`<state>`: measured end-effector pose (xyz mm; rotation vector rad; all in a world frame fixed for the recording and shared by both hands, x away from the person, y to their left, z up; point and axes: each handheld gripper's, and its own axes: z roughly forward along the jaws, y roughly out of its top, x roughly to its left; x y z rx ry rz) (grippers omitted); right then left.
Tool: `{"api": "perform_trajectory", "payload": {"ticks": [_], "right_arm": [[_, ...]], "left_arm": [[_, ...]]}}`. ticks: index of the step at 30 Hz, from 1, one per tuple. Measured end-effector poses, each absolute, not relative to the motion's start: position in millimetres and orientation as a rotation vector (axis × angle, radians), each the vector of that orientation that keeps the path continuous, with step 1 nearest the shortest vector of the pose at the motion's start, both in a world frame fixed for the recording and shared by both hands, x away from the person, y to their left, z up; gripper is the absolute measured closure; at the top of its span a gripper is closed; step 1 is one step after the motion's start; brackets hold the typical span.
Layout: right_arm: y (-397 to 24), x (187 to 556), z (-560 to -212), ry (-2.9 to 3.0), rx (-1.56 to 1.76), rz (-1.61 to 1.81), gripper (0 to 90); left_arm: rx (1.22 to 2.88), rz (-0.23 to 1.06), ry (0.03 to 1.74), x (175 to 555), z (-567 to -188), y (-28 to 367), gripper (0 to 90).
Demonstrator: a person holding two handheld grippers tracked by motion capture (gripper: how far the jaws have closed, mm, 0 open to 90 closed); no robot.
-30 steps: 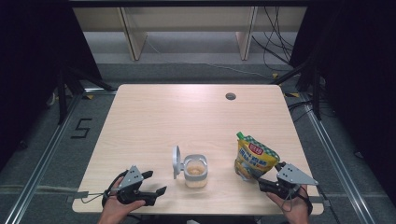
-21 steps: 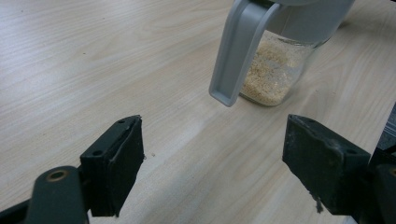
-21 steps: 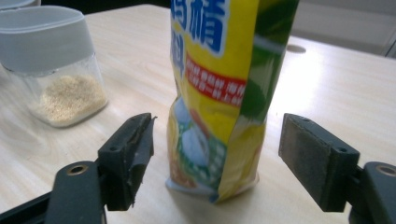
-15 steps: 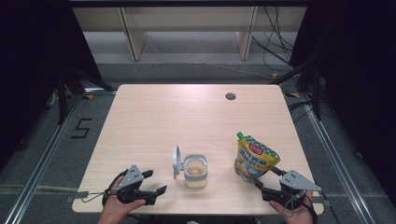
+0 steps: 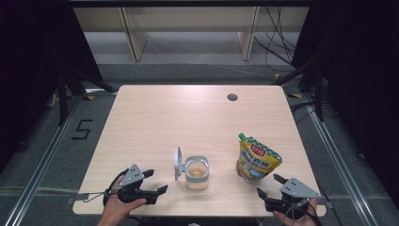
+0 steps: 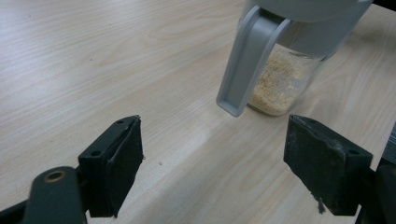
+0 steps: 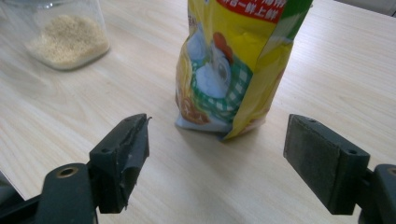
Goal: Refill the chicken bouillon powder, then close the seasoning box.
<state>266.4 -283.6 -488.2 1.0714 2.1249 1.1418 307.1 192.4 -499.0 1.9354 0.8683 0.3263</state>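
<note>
A: Where does the right gripper [image 5: 271, 186] stand?

B: Low at the near right edge of the pale wooden tabletop [image 5: 188, 117], just short of the yellow-and-green stand-up pouch with a hen printed on it [image 5: 257, 159]. Its fingers [image 7: 122, 154] have just been opening and now stand wide apart, with nothing between them; the pouch sits upright a little beyond the tips.

A: And the left gripper [image 5: 155, 181]?

B: Resting near the front left, fingers [image 6: 114, 165] also spread and empty, pointed at the clear glass jar with pale granules in the bottom [image 5: 196, 172]. The jar's grey flip lid [image 5: 178, 163] stands open on its left side.

A: So the step in hand is picking up the pouch?

B: That's my reading. Jar open, pouch beside it, well apart from it, right gripper lined up on the pouch.

A: How would you take it well?

B: Go straight in so the pouch's body lands between the fingers, not its floppy top corner. Close on the middle, where the filling gives it some firmness; gripping too low may tip it, too high may crumple the film and let it sag. Squeeze gently, since a soft pouch deforms and can slide.

A: Anything for the left side?

B: Keep it ready by the jar, to steady the glass if pouring comes next, and clear of the raised lid
</note>
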Motion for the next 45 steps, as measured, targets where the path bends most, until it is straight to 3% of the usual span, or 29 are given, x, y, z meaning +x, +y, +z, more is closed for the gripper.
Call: {"api": "perform_trajectory", "payload": {"ticks": [17,22,26,30,34,37,45], "right_arm": [[-281.0,260.5,-489.5,2.135,1.063,1.092,23.6],[-283.1,263.3,-490.3,2.137,1.031,1.071,23.6],[-281.8,261.9,-489.1,2.125,1.042,1.077,23.9],[-280.6,262.2,-489.4,2.134,1.017,1.047,24.2],[-279.4,262.0,-488.9,2.135,0.996,1.046,24.5],[-279.1,261.0,-488.7,2.148,1.009,1.058,24.7],[-280.1,261.1,-488.1,2.135,1.004,1.059,24.7]], "left_arm": [[1.876,0.327,0.931,311.7,-490.6,198.9,18.5],[1.855,0.333,0.917,313.0,-479.4,196.4,33.1],[1.870,0.371,0.840,310.1,-473.9,194.0,67.9],[1.935,0.453,0.730,308.0,-462.6,185.6,86.3],[1.938,0.451,0.698,309.5,-453.7,176.3,89.3],[1.871,0.349,0.706,311.2,-448.3,172.0,89.4],[1.904,0.382,0.678,313.0,-439.6,164.0,89.4]]}}
